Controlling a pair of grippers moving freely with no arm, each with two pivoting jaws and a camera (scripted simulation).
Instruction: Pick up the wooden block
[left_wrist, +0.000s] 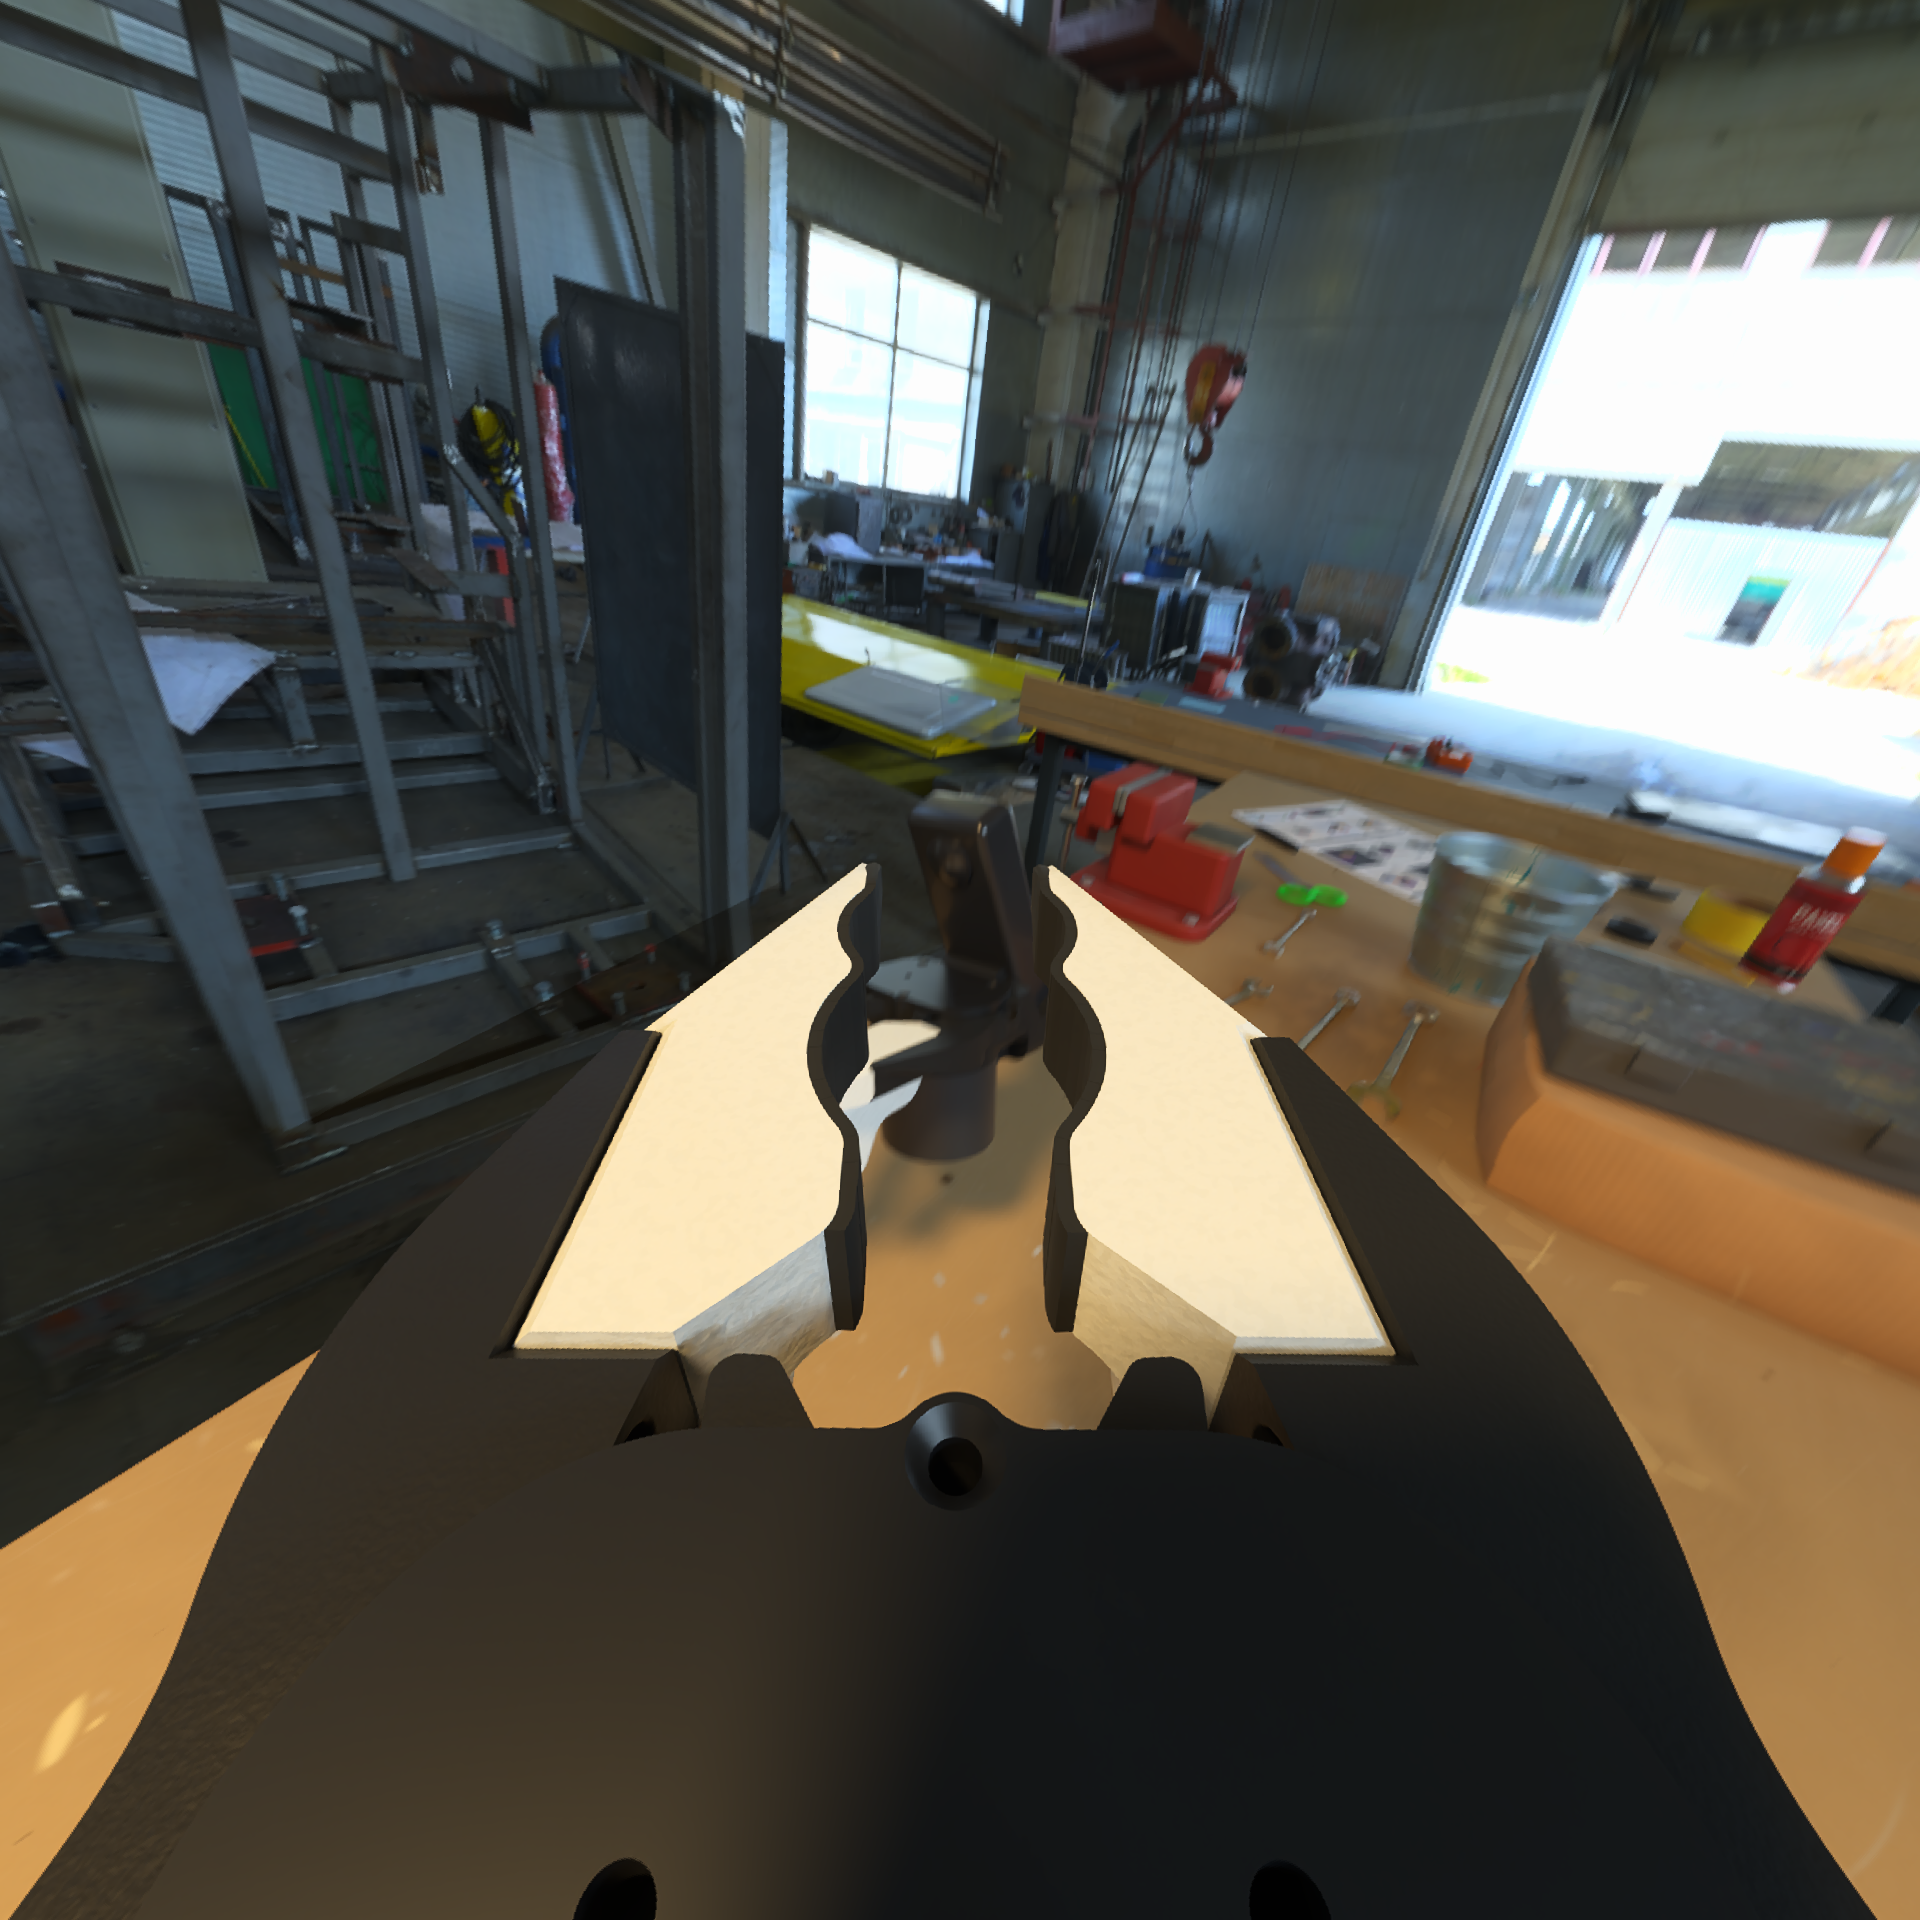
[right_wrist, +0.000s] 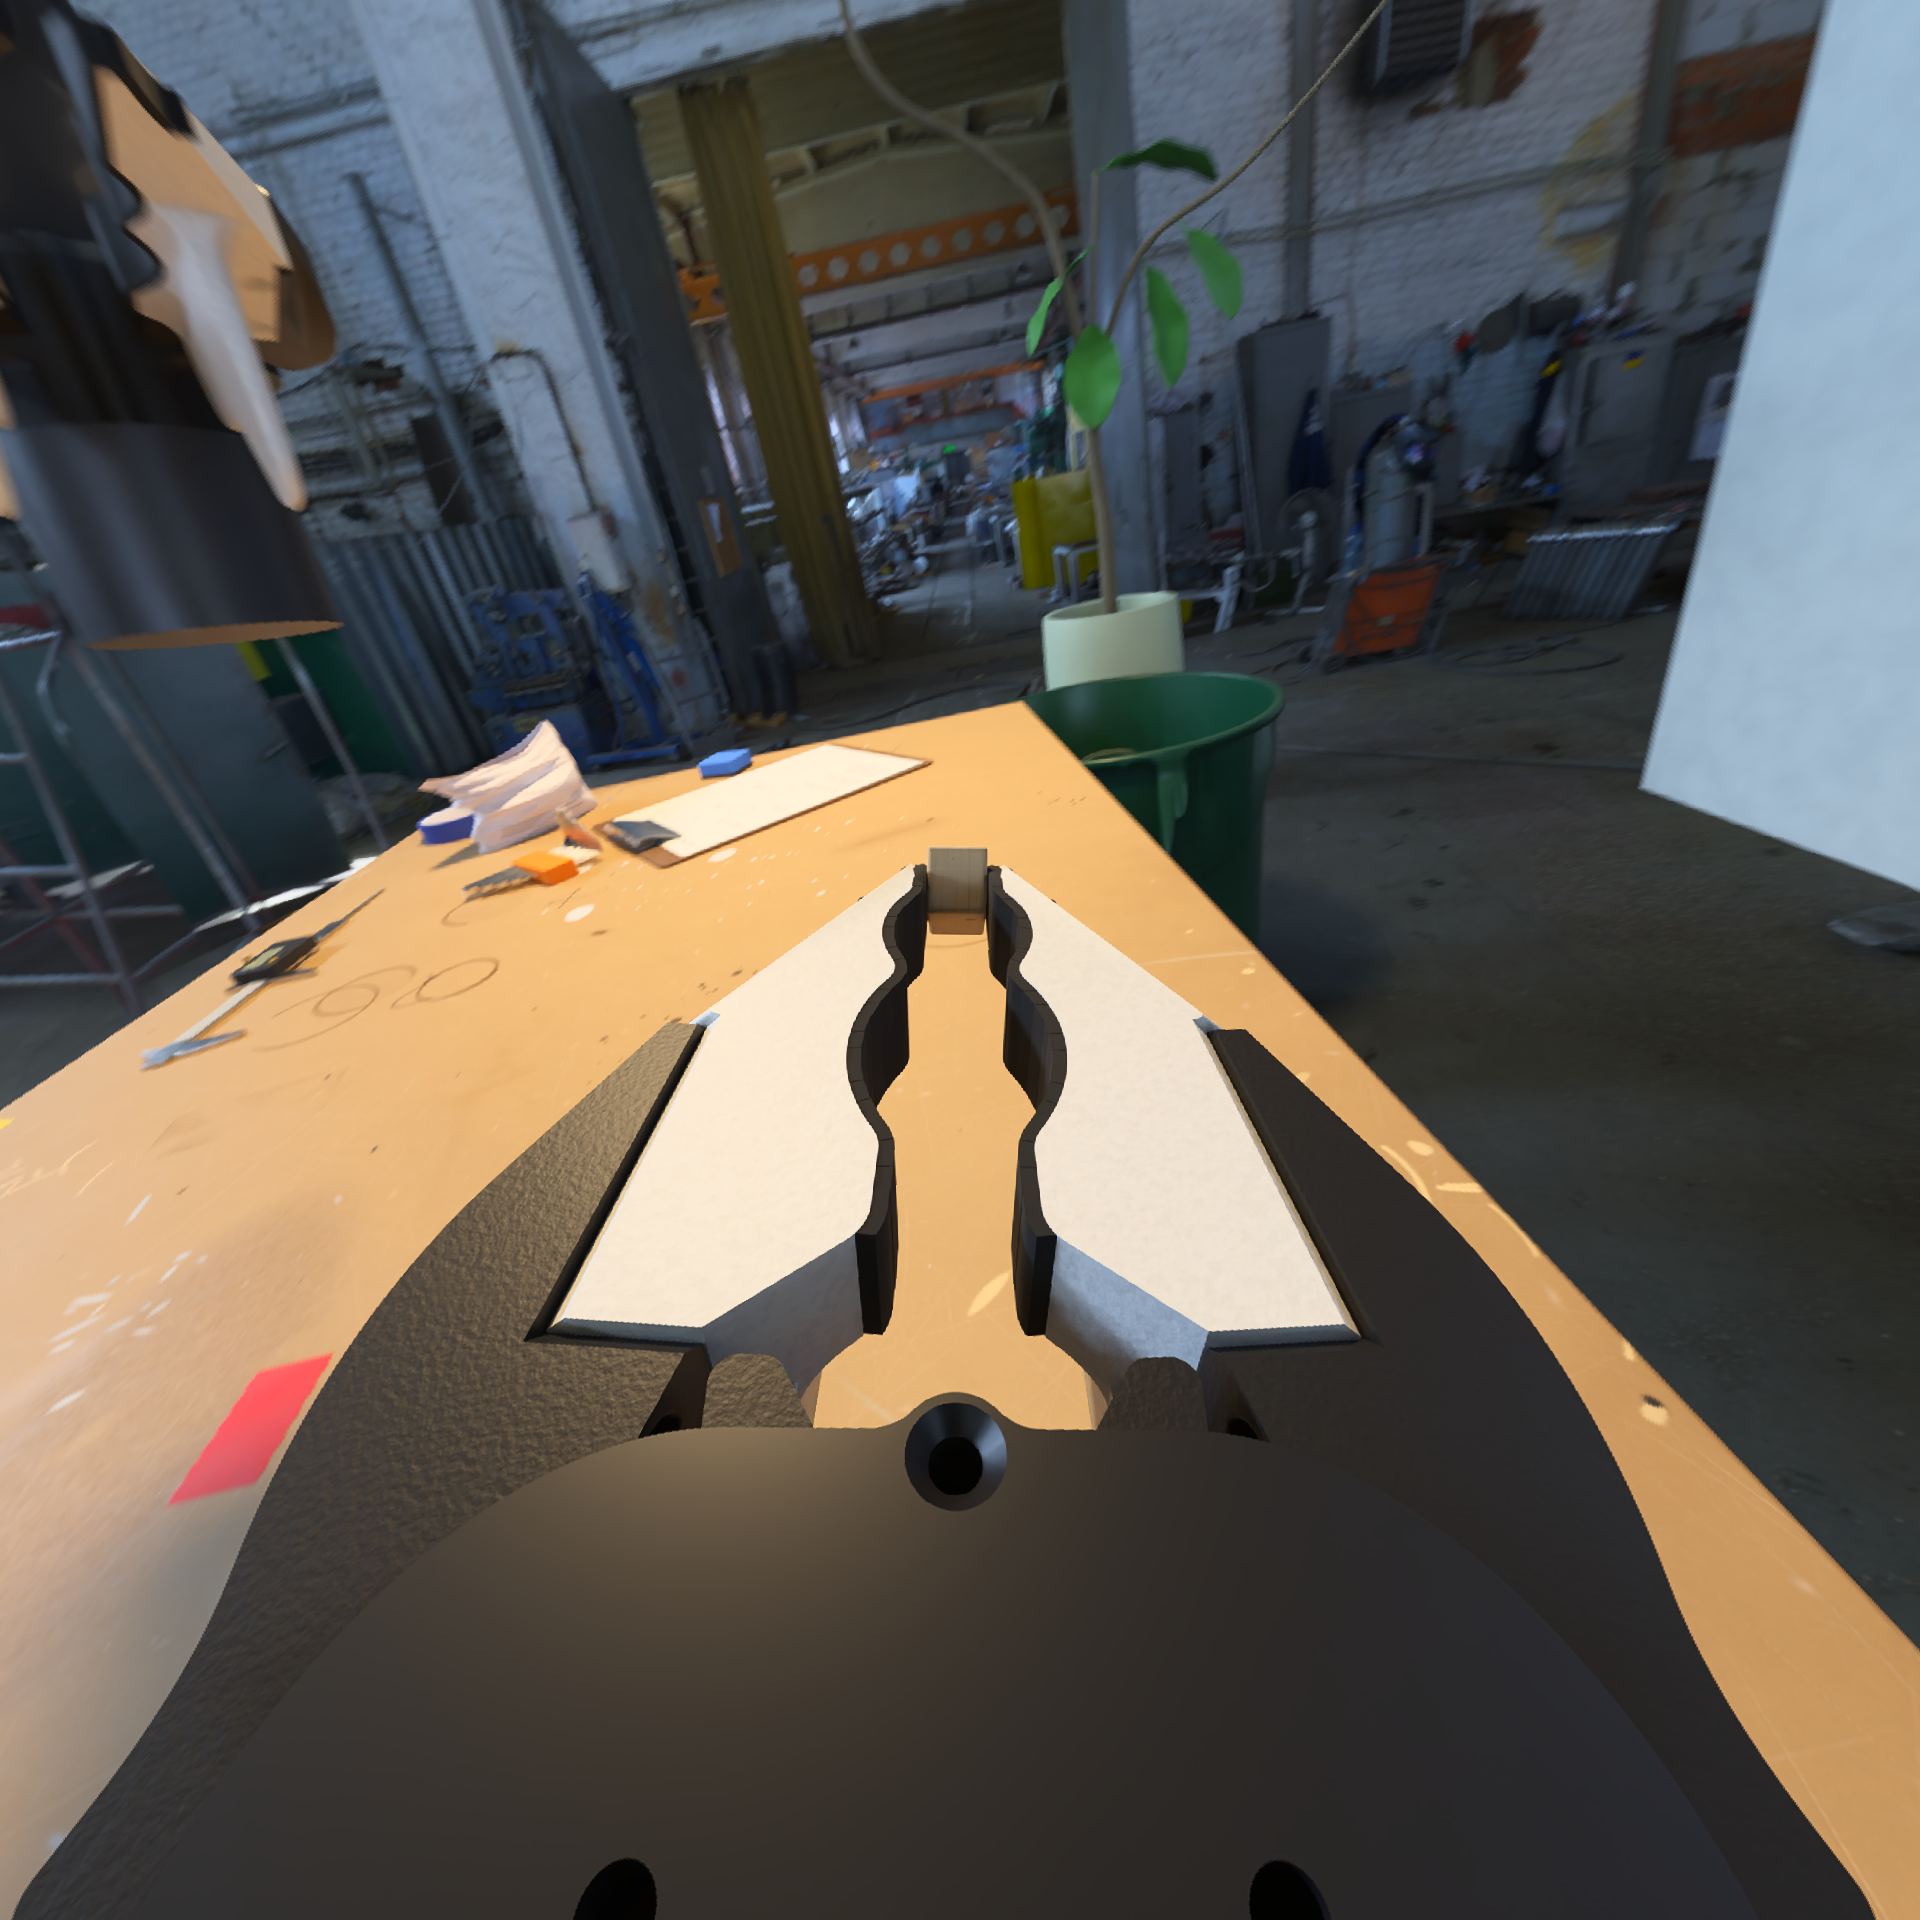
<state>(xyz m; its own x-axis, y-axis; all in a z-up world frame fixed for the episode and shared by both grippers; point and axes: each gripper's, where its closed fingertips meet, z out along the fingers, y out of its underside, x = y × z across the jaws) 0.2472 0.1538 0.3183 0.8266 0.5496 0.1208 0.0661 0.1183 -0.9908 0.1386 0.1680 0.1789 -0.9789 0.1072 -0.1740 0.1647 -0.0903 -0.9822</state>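
A small pale wooden block (right_wrist: 956, 881) sits between the fingertips of my right gripper (right_wrist: 956, 896), which is shut on it over the orange tabletop (right_wrist: 623, 987), near the table's right edge. I cannot tell whether the block touches the table. My left gripper (left_wrist: 956, 883) is open and empty, with its jaws wide apart. The right gripper (left_wrist: 971, 997) shows as a dark shape beyond its fingers; the block is hidden there. The left gripper (right_wrist: 197, 270) shows at the top left of the right wrist view.
A red vise (left_wrist: 1153, 852), metal bucket (left_wrist: 1496, 914), red spray can (left_wrist: 1813, 904), wrenches (left_wrist: 1382, 1049) and a grey toolbox (left_wrist: 1714, 1039) lie on the table's right in the left wrist view. A clipboard (right_wrist: 769, 795), crumpled paper (right_wrist: 520, 784) and caliper (right_wrist: 281, 956) lie to the left. A green bin (right_wrist: 1174, 769) stands past the table edge.
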